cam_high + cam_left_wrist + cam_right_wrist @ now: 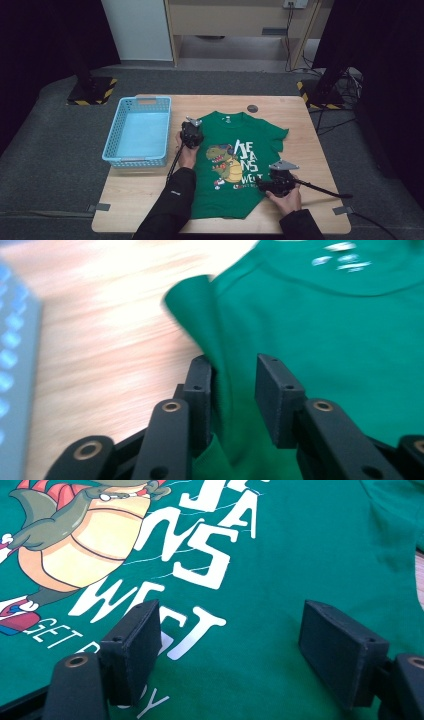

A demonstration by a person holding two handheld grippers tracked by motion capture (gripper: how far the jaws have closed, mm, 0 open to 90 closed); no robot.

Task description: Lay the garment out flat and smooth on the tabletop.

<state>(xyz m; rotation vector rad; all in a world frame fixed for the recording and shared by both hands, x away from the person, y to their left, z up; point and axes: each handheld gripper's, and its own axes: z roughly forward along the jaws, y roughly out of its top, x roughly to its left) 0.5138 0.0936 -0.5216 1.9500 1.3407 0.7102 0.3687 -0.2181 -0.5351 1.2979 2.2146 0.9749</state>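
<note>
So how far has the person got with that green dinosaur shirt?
Barely started, it seems. The green T-shirt lies spread on the table, print up, with no fold across its body. The left gripper has cloth between its jaws at the shirt's near-folded sleeve edge. The right gripper hovers open over the lettering. The folding itself looks left to do, and the blue basket is empty.

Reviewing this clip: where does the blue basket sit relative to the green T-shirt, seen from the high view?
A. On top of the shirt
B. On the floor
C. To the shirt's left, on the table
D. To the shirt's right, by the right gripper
C: in the high view the blue basket rests on the table left of the green T-shirt, not touching it.
</note>
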